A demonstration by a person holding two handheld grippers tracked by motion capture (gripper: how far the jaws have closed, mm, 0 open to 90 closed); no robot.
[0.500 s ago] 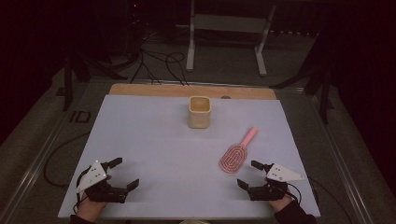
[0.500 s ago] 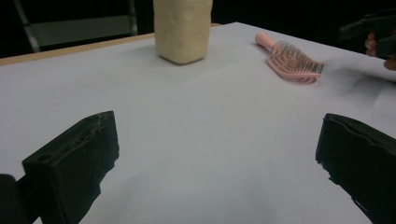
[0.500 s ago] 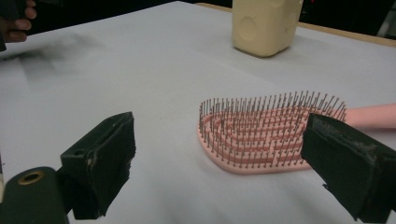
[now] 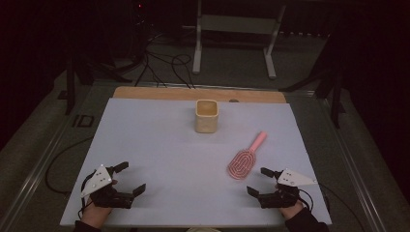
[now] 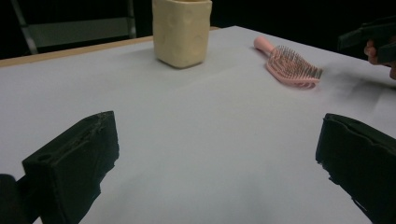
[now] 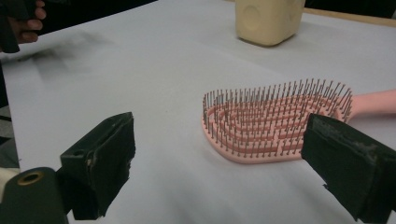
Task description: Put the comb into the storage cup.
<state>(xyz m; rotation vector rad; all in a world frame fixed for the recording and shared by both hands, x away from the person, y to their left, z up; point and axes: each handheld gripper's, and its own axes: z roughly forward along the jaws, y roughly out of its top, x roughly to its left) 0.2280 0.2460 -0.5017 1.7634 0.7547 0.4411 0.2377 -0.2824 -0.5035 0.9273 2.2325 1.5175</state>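
A pink hairbrush [image 4: 245,158] lies bristles up on the white table, right of centre, its handle pointing away toward the far right. Behind it stands a cream square cup [image 4: 207,116], upright and empty as far as I can see. My right gripper [image 4: 261,181] rests near the front right edge, open, a little short of the brush head [image 6: 261,123], with nothing between its jaws. At the front left my left gripper [image 4: 129,178] is open too, on bare table, far from the cup [image 5: 181,30] and brush [image 5: 289,63].
The white sheet [image 4: 159,145] covers a wooden table whose far edge [image 4: 159,93] shows as a tan strip. Beyond it stand a metal frame [image 4: 232,34] and cables on a dark floor. A person's hand [image 5: 380,53] holds the other gripper.
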